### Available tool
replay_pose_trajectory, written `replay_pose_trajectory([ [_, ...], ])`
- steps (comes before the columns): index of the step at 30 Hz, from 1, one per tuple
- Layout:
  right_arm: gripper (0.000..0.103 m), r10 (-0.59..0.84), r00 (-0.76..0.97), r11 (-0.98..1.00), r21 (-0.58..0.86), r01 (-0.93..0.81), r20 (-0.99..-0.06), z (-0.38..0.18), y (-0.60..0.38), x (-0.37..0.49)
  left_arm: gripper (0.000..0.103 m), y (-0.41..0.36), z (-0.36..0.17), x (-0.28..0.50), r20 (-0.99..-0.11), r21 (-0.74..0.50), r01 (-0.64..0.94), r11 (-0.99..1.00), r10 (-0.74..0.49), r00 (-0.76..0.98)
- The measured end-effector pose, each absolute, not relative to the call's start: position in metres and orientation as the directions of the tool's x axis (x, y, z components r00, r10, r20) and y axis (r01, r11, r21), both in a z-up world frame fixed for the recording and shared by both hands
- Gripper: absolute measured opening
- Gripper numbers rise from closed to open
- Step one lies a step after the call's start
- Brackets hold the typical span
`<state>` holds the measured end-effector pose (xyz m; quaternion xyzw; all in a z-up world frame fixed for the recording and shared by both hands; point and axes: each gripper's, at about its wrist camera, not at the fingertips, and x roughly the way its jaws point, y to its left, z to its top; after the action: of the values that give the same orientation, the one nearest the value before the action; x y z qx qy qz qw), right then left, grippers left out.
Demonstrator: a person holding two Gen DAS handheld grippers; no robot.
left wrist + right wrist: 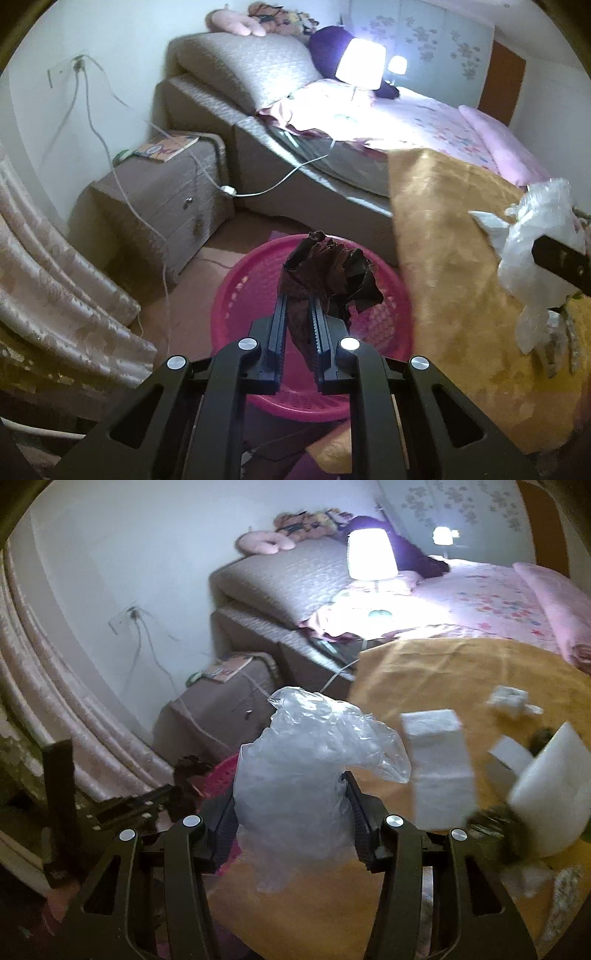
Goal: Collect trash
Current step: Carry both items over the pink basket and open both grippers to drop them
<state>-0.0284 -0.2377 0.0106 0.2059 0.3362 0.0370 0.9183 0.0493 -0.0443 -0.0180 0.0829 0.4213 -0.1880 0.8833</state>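
My left gripper (298, 297) is shut on a crumpled dark brown wrapper (332, 269), held right above a round pink basket (251, 295) on the floor. At the right edge of the left wrist view, a clear plastic bag (535, 236) hangs from a black finger of the right gripper. In the right wrist view, my right gripper (290, 790) is shut on that clear plastic bag (295, 771), over the edge of an orange-covered table (443, 672). The left gripper's fingers (159, 797), the dark wrapper (192, 771) and the pink basket (221, 775) show at lower left.
A white foam block (436, 768), a crumpled white scrap (509, 701) and a large white foam piece (554, 794) lie on the table. Behind stand a bed (424, 122) with a lit lamp (360, 68), a nightstand (159, 199), trailing cables (277, 184) and a curtain (55, 288).
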Motion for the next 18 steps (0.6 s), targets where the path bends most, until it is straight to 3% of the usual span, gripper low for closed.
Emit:
replay_pose_trajectory([
  [16,0.052,0.262,0.665,0.932,0.363,0.015,-0.699,-0.022,-0.19,0.035,0.014,-0.03,-0.047,0.072,-0.817,-0.01,0.355,0.935,-0.213,0.537],
  [18,0.06,0.27,0.664,0.927,0.374,0.016,-0.697,-0.024,-0.189,0.035,0.025,-0.029,-0.048,0.073,-0.817,-0.013,0.354,0.935,-0.214,0.535],
])
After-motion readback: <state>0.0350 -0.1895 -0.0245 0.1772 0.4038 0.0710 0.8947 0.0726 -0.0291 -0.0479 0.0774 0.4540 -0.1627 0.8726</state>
